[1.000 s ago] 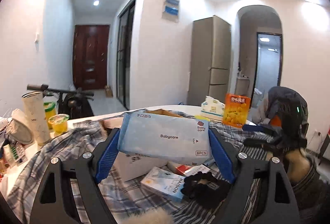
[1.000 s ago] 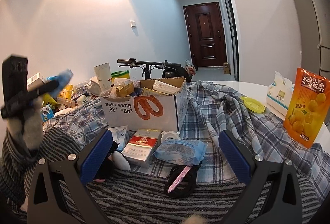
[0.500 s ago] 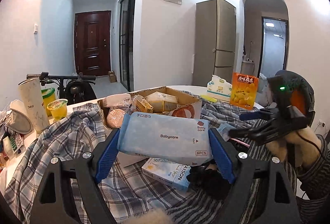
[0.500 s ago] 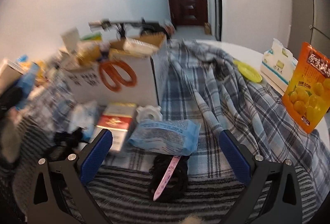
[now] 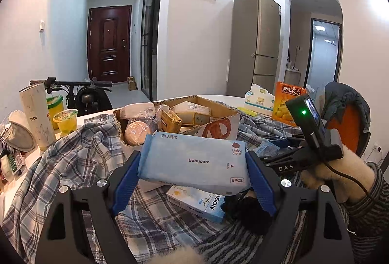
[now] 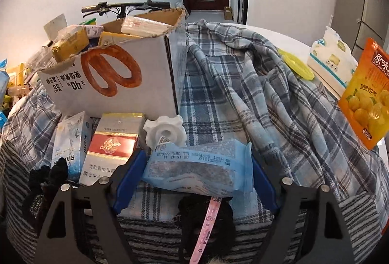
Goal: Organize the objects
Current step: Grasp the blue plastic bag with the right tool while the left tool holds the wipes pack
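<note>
A blue-and-white plaid cloth (image 6: 243,84) covers most of the table, and on it stands an open cardboard box (image 6: 114,84) printed with a sausage ring, already crowded with small packets. In front of the box lie a red cigarette carton (image 6: 114,140), a pale blue RAISON box (image 6: 70,140) and a white plastic knob (image 6: 165,132). The left gripper (image 5: 193,171) holds a Babycare wet-wipe pack (image 5: 194,160) clear of the cloth, its blue pads pressed on the pack's two short ends, just short of the box. The right gripper (image 6: 194,171) points down at a smaller blue wipe packet (image 6: 197,166) lying on the cloth beside the knob; its jaws are closing with the packet between them, and I cannot tell whether the pads touch it yet. Both packs look light, soft and slick-filmed, likely to buckle if squeezed hard, so a gentle hold across the ends, where the sealed seams stiffen them, seems safest. A black hair tie (image 6: 206,215) with a pink tag lies just below the packet.
</note>
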`<state>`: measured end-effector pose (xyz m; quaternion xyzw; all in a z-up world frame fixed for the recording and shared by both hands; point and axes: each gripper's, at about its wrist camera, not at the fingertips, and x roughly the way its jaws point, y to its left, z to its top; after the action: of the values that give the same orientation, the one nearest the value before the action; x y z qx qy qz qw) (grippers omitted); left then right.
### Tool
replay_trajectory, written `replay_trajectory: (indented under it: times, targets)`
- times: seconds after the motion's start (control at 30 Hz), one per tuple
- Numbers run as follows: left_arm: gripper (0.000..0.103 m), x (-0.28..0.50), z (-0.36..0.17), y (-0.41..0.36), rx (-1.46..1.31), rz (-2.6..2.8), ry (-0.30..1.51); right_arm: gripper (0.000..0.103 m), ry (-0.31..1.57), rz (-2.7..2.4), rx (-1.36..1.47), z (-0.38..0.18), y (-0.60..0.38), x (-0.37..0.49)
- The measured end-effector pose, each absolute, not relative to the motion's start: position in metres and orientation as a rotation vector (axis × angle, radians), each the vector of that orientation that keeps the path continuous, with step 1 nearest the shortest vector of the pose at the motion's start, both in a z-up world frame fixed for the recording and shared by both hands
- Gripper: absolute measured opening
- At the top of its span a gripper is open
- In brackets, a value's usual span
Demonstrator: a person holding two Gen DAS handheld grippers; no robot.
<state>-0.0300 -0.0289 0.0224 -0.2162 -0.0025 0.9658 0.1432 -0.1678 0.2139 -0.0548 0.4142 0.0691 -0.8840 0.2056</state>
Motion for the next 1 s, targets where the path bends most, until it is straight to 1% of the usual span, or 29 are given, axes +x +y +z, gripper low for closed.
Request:
replay_trajectory:
  times: [0.03, 0.1, 0.23, 0.3, 0.37, 0.4, 0.63, 0.7, 0.73, 0.77, 0.93, 1.0]
  targets:
    - [0.085, -0.030, 0.022, -0.029, -0.623, 2.785, -0.008, 0.081, 0.192, -2.472, 1.137, -0.053, 0.214, -0.166]
    - [0.085, -0.030, 0.022, -0.029, -0.625, 2.786, -0.009, 0.075, 0.164, -2.511, 1.064, -0.045, 0.218, -0.158]
    - [0.085, -0.030, 0.022, -0.029, -0.627, 2.785, -0.011, 0.064, -0.013, -2.547, 0.942, -0.032, 0.243, -0.150]
    - [0.085, -0.030, 0.023, -0.028, -0.628, 2.787, -0.013, 0.063, -0.066, -2.534, 0.933, -0.031, 0.247, -0.151]
    - [0.085, -0.030, 0.023, -0.028, -0.626, 2.788, -0.013, 0.055, -0.060, -2.522, 0.939, -0.031, 0.244, -0.152]
    - [0.085, -0.030, 0.023, -0.028, -0.625, 2.788, -0.012, 0.053, -0.048, -2.516, 0.940, -0.031, 0.242, -0.152]
    - [0.085, -0.029, 0.024, -0.029, -0.626, 2.789, -0.019, 0.053, -0.071, -2.512, 0.916, -0.032, 0.247, -0.151]
    - [0.085, -0.030, 0.024, -0.029, -0.626, 2.788, -0.019, 0.077, -0.061, -2.526, 0.949, -0.035, 0.246, -0.153]
    - [0.085, -0.030, 0.024, -0.029, -0.627, 2.789, -0.020, 0.098, -0.044, -2.528, 0.991, -0.038, 0.243, -0.156]
    - [0.085, -0.030, 0.024, -0.029, -0.629, 2.789, -0.021, 0.100, -0.018, -2.528, 1.031, -0.041, 0.240, -0.159]
    - [0.085, -0.031, 0.025, -0.030, -0.629, 2.788, -0.021, 0.100, 0.118, -2.465, 1.120, -0.052, 0.219, -0.164]
    - [0.085, -0.031, 0.025, -0.030, -0.628, 2.787, -0.020, 0.100, 0.131, -2.438, 1.160, -0.056, 0.216, -0.168]
